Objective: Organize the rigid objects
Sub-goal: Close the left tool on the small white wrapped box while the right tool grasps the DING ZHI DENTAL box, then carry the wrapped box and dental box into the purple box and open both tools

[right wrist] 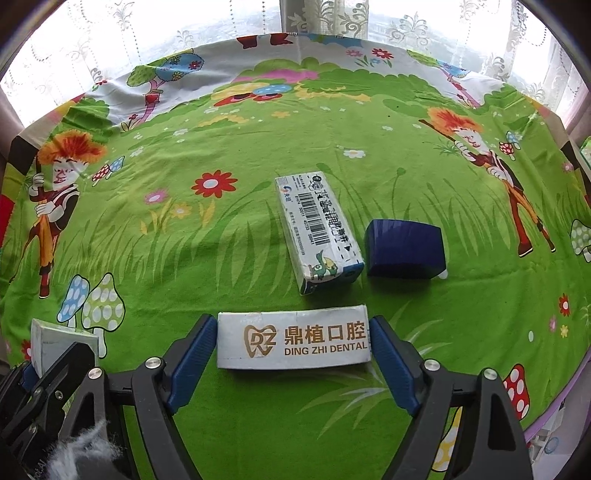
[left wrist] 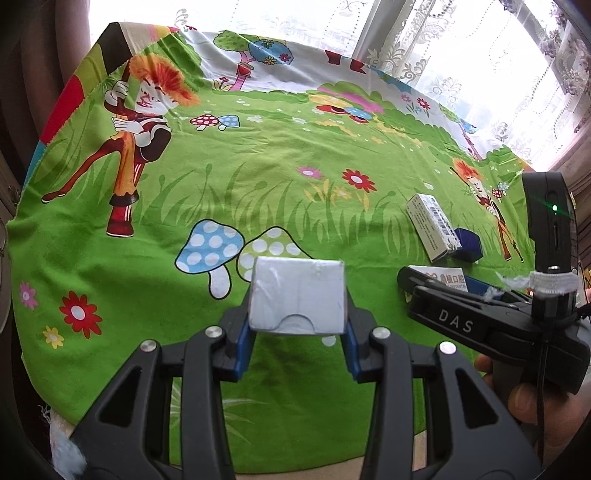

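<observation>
Currently both tongs are loaded. Left gripper (left wrist: 297,325) has its blue pads pressed on the 2 sides of a plain white box (left wrist: 297,301), jaws closed about halfway, box raised clear of the cloth over the printed mushrooms. Same box shows at the left edge of the right wrist view (right wrist: 62,345).

Right gripper (right wrist: 293,345) is clamped end to end on a white dental box (right wrist: 293,341) marked "DING ZHI DENTAL" with a gold tooth logo, jaws spread wide to fit its length. Cannot tell if this box touches the cloth or sits just above it. In the left wrist view the right gripper (left wrist: 413,280) comes in from the right, with the person's hand (left wrist: 532,398) under it.

Just past the dental box lies a barcode box (right wrist: 317,232), long and white, flat on the cloth, angled slightly. Just to its right, apart by a small gap, sits a dark blue box (right wrist: 404,247). Both also visible in the left view, barcode box (left wrist: 432,227) and blue one (left wrist: 468,244) side by side.

Everything rests on a green cartoon tablecloth (right wrist: 184,240) with flowers and figures. Lace curtains (right wrist: 110,33) hang along the far edge, backlit.
</observation>
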A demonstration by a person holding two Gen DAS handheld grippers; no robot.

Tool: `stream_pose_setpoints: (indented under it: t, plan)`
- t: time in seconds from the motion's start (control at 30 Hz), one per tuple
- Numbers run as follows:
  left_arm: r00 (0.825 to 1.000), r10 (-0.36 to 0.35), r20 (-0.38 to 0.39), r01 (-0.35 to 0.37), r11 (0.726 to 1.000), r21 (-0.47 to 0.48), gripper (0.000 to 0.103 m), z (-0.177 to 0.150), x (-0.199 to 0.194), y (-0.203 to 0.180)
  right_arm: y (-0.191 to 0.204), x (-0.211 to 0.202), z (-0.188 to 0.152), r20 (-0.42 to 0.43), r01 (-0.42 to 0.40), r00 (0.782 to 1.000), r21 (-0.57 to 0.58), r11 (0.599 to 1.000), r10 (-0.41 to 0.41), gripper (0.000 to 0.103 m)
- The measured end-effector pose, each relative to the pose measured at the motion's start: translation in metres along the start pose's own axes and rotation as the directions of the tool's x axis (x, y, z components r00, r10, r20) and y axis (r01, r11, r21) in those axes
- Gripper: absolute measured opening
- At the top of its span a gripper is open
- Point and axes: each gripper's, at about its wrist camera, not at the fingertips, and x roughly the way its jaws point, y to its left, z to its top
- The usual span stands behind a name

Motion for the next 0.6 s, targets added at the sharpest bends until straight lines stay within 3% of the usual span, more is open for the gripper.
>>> stream_pose_setpoints:
  t: [0.3, 0.6]
  plan:
    - [1.0, 0.014, 0.026, -0.015, 0.999, 0.033, 0.044, -0.005, -0.004, -0.007, 0.003, -0.002, -0.006, 0.023, 0.029, 0.999, -0.021, 0.999, -0.029, 0.083]
    - [0.999, -0.011, 0.048, 0.008, 0.999, 0.051, 0.044, -0.014, -0.023, -0.02, -0.013, -0.036, -0.021, 0.099, 0.062, 0.993, -0.008, 0.998, -0.061, 0.083]
